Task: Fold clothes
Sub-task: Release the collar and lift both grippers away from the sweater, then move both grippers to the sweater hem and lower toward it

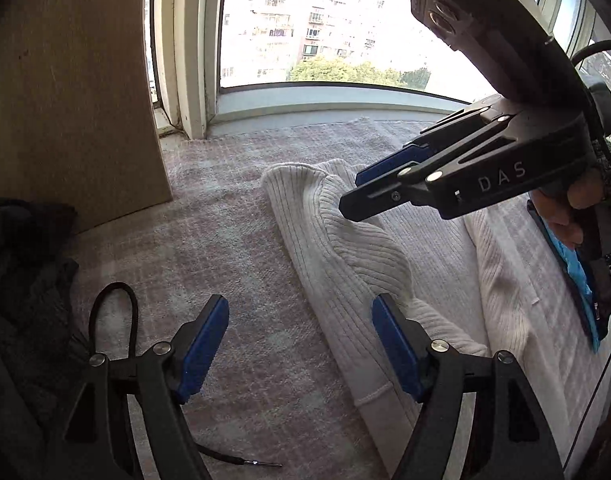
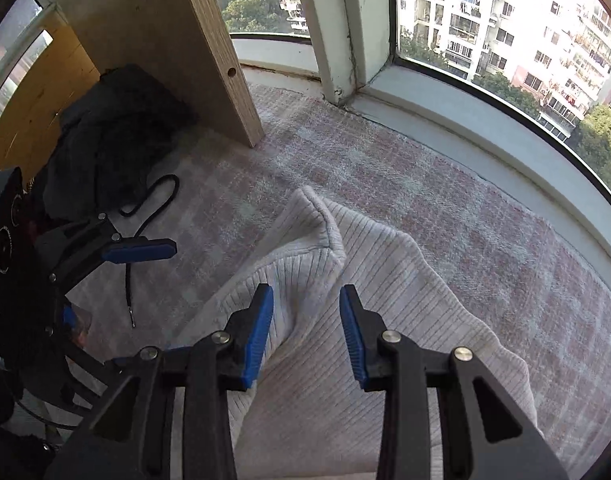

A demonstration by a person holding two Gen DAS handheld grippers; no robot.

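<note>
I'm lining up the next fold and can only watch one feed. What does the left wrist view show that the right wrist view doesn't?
Only the left wrist view shows the right gripper from outside, its body marked DAS, with the hand holding it, above the garment.

Only the right wrist view shows the yellow wooden cabinet and the round hole in the pale wooden panel.

Both show the cream ribbed knit sweater on the pinkish checked blanket, the dark clothes pile, the black cord, and both grippers open.
</note>
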